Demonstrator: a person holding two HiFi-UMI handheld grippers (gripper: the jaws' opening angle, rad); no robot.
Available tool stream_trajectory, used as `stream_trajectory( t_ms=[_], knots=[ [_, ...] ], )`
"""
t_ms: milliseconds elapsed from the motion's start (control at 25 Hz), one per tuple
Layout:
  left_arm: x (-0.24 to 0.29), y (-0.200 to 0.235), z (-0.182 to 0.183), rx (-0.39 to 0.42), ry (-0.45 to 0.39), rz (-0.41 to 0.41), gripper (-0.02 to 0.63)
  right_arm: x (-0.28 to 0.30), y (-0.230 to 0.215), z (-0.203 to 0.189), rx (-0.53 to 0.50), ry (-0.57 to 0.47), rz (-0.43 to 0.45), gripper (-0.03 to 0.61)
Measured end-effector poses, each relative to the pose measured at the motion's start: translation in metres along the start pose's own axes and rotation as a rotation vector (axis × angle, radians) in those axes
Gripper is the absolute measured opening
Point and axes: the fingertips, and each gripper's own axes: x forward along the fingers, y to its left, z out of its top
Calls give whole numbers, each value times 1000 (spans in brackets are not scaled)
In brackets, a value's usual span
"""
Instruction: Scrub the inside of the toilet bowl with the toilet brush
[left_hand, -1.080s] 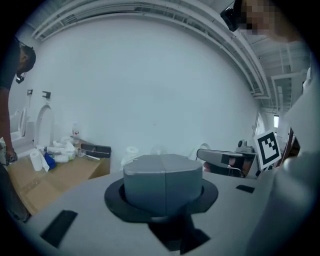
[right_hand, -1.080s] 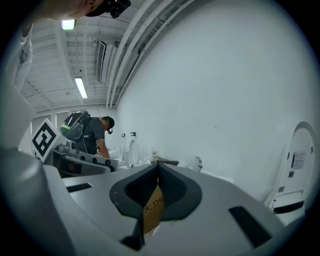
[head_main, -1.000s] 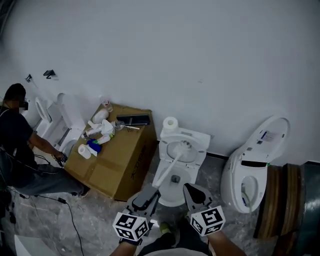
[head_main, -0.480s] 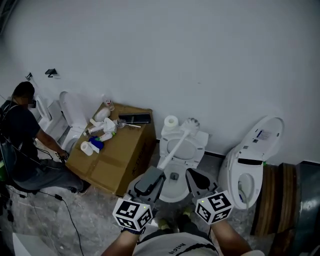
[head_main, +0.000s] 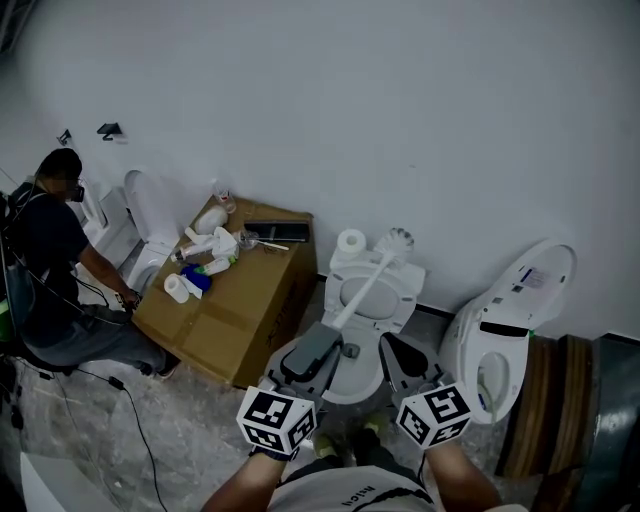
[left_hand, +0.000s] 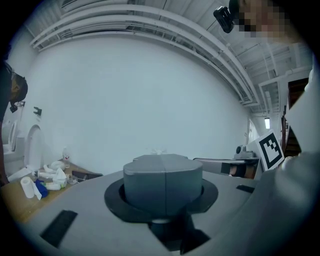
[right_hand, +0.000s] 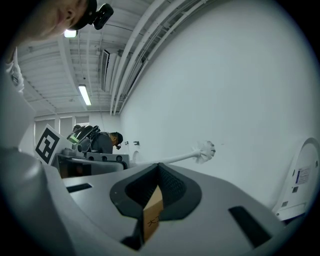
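Holds the toilet brush (head_main: 365, 286) in the left gripper (head_main: 322, 338), with the jaws pressed together on the low end of the white handle. Points the brush up and away, with the bristle head raised above the tank of the toilet (head_main: 395, 305), close against the white wall and well clear of the bowl. Carries the right gripper (head_main: 392, 345) just beside the left one, over the near rim of the bowl. Brings those jaw tips together on nothing, with only a small brown tab (right_hand: 152, 212) visible in the slit beneath them. Finds 1 roll of toilet paper (head_main: 350, 243) standing on the tank, just left of the bristles. Sets a cardboard box (head_main: 230, 320) to the left of the toilet, its top littered with bottles (head_main: 205, 262) and a dark flat item. Puts a person (head_main: 50, 260) crouched at the far left beside a 2nd toilet (head_main: 150, 225). Leaves a 3rd toilet (head_main: 505, 330) tilted at the right.
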Motion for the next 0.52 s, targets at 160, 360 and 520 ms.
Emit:
stream_trajectory(
  t_ms=[160, 360, 520],
  knots=[
    [7, -2, -1, 7, 6, -1, 152, 3, -5, -4, 11, 7, 1, 15],
    [9, -1, -7, 6, 12, 1, 152, 5, -7, -8, 9, 9, 3, 15],
    [12, 2, -9, 4, 16, 6, 153, 8, -11, -11, 10, 17, 5, 15]
  ],
)
